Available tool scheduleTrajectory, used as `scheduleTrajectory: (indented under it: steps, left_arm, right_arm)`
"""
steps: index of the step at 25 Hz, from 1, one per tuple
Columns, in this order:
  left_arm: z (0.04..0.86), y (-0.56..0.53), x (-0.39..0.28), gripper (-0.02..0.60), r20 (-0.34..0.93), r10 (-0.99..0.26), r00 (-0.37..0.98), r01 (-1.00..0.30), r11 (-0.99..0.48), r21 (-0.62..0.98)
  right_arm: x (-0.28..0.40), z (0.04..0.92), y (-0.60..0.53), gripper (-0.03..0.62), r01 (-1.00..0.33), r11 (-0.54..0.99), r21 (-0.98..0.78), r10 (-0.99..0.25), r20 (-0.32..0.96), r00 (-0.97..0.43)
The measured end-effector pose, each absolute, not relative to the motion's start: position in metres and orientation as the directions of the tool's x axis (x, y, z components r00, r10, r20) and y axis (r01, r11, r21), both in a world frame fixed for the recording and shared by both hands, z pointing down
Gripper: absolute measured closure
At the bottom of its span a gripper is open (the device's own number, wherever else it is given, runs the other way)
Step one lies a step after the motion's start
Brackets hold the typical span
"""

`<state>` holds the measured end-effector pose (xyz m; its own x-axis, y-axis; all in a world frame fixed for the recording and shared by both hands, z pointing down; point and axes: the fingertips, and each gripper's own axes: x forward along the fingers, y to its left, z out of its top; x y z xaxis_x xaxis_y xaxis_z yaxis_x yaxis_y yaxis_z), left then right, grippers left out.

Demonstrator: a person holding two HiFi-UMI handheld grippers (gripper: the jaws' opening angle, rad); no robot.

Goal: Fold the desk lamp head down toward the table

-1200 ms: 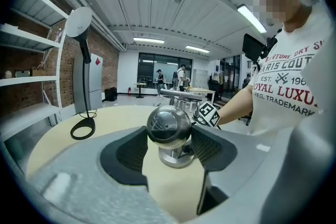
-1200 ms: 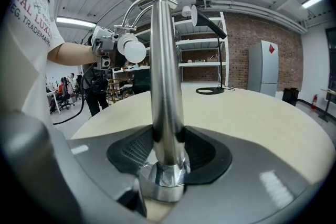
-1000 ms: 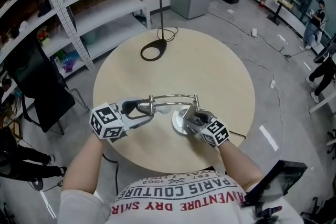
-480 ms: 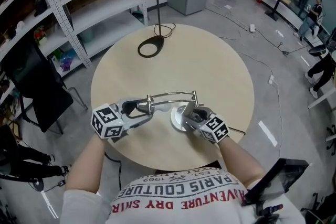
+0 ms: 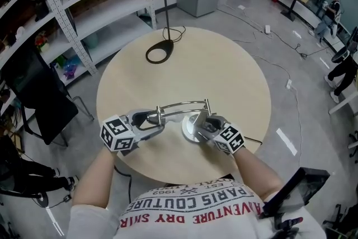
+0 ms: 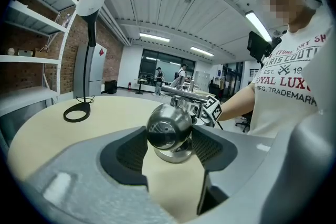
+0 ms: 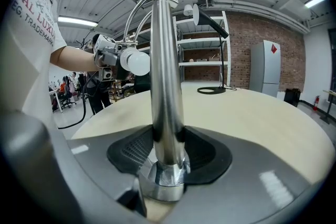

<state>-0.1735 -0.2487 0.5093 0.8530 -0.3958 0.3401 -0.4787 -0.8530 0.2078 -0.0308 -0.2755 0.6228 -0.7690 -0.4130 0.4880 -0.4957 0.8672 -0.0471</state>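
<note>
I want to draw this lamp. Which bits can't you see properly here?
- Head view: left gripper covers most of the lamp head.
- Head view: right gripper covers part of the lamp base.
- Right gripper view: its own body cuts off the lamp post's foot.

The head view looks steeply down from above the person onto the round table [image 5: 235, 75], with the left gripper [image 5: 155, 118] and the right gripper [image 5: 200, 123] low in its middle. Each gripper view sits low just behind its own jaws and faces out along them, very near the chrome lamp [image 5: 188, 130] and looking across to the other gripper. All three views share the black lamp [image 5: 167, 14], which stands beyond both grippers at the table's far edge.
</note>
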Motion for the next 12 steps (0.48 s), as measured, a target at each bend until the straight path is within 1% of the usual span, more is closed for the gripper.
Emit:
scheduleTrajectory:
  steps: [12]
  left_arm:
    - [0.532,-0.248,-0.163,0.325,0.354,-0.363,0.862,-0.461,-0.851,0.251]
  right_arm:
    - [-0.030,0.621,-0.274,0.407,-0.517,0.854,-0.055,-0.431,0.481,-0.763]
